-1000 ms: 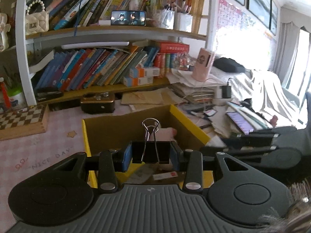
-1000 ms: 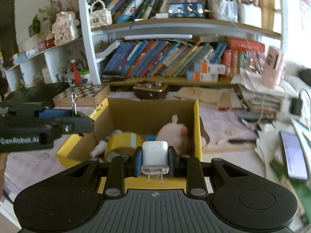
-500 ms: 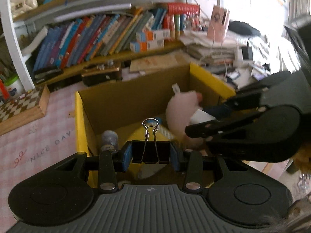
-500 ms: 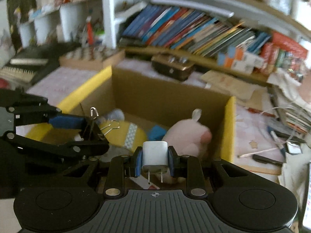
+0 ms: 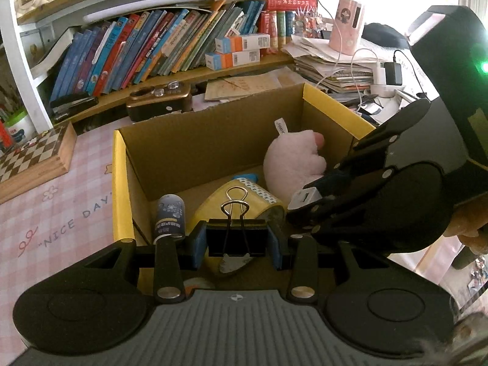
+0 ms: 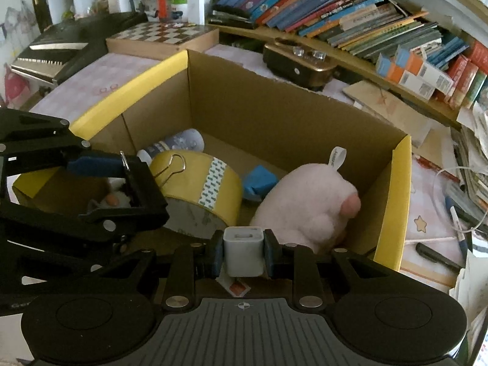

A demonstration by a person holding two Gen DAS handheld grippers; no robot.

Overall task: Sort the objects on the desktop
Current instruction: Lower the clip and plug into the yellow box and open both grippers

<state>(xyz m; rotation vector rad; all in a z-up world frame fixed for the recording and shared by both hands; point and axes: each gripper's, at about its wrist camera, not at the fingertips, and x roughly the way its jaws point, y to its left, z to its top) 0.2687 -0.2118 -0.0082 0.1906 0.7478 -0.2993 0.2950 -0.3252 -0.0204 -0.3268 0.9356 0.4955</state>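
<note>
My left gripper (image 5: 236, 241) is shut on a black binder clip (image 5: 235, 236) and holds it over the near left part of a yellow-rimmed cardboard box (image 5: 119, 183). My right gripper (image 6: 243, 256) is shut on a white charger plug (image 6: 243, 254) and holds it over the box's (image 6: 399, 201) near edge. Each gripper shows in the other's view: the right one (image 5: 308, 202) beside the left, the left one (image 6: 128, 183) at the left. In the box lie a pink plush toy (image 6: 308, 207), a yellow tape roll (image 6: 198, 189), a small bottle (image 5: 170, 213) and a blue object (image 6: 259, 181).
A chessboard box (image 5: 33, 155) lies on the pink checked mat at the left. A brown case (image 5: 158, 100) stands behind the box. Bookshelves fill the back. Stacked papers, cables and pens (image 6: 457, 228) crowd the right side. A keyboard (image 6: 48, 52) sits far left.
Both grippers have moved forward and down over the box, closer to its contents, and now sit side by side. Each still holds its object.
</note>
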